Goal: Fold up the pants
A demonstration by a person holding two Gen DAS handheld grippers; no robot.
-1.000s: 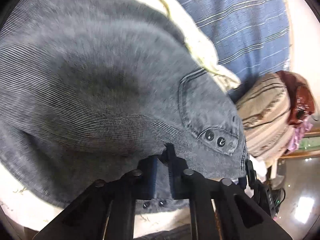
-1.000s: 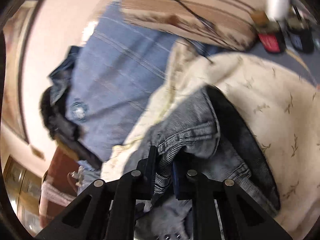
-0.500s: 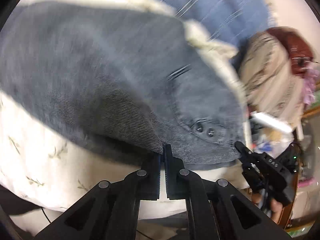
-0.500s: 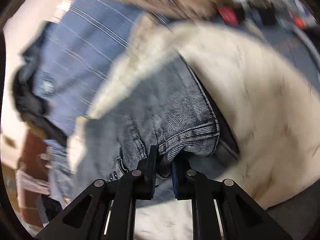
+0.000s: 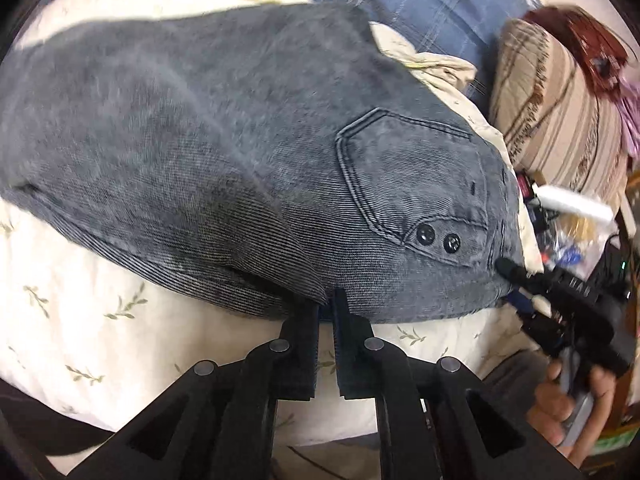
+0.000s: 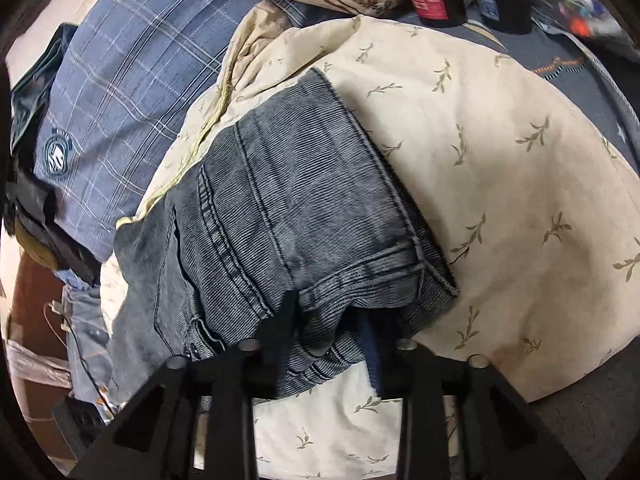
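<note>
Grey denim pants (image 5: pixel 224 152) lie folded on a cream leaf-print cloth (image 5: pixel 80 280), back pocket with two snaps facing up. My left gripper (image 5: pixel 327 308) is nearly shut, its tips at the pants' near edge with a thin slit between the jaws; no cloth shows between them. In the right wrist view the pants (image 6: pixel 288 216) lie with a hem and the waistband at the near end. My right gripper (image 6: pixel 330 320) stands open, its jaws apart around the bunched waistband, not pinching it. The right gripper and the hand holding it also show in the left wrist view (image 5: pixel 568 300).
A blue plaid shirt (image 6: pixel 120 92) lies left of the cream cloth (image 6: pixel 500 184). A striped beige pillow (image 5: pixel 560 112) sits at the back right. Two dark jars (image 6: pixel 436 0) and small clutter stand behind the cloth. Dark clothes (image 6: pixel 36 200) are piled at far left.
Both grippers laid the pants down onto the cream cloth and pulled back a little. The right gripper's jaws have opened off the waistband. The left gripper's jaws have parted slightly.
</note>
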